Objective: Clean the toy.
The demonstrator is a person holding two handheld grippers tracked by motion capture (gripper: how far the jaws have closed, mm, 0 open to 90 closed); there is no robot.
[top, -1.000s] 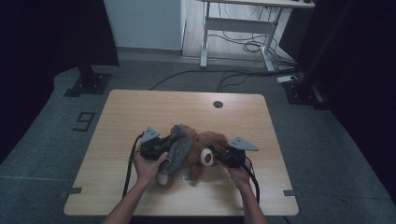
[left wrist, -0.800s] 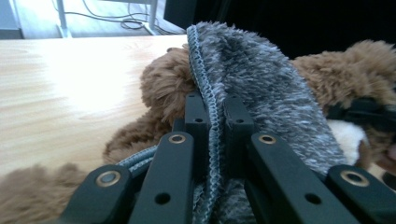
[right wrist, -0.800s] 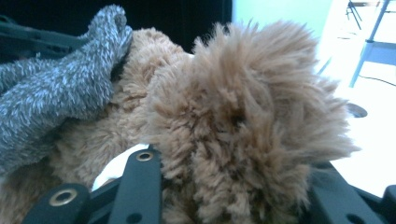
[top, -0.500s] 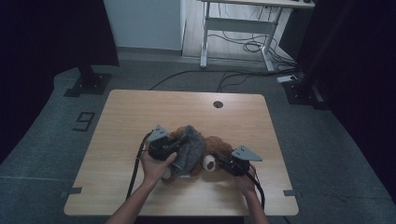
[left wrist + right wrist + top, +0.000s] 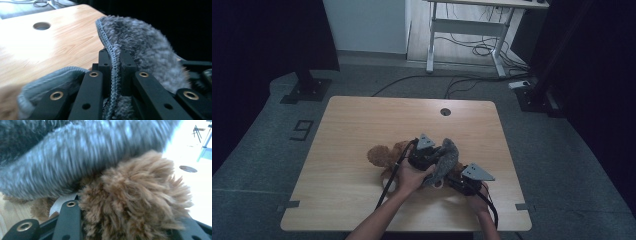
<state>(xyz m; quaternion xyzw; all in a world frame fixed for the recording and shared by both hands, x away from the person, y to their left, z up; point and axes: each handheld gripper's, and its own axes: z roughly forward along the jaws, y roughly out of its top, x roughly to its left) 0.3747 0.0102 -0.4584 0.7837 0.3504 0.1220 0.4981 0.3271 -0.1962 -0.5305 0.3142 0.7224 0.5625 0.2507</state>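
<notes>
Left gripper (image 5: 113,75) clamped on the stitched hem of grey fleece cloth (image 5: 147,50), pinched between near-closed jaws. Right gripper (image 5: 125,227) set around a tuft of brown plush toy (image 5: 135,195), fur packed between parted jaws, grey cloth draped just above.

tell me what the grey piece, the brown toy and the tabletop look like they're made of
Grey cloth: looks like soft fleece or plush, fuzzy pile with a stitched overlock hem; the left gripper pinches that hem. Brown toy: long shaggy synthetic-looking fur, probably stuffed. Table: pale wood-grain top, smooth with a slight sheen, possibly laminate.
</notes>
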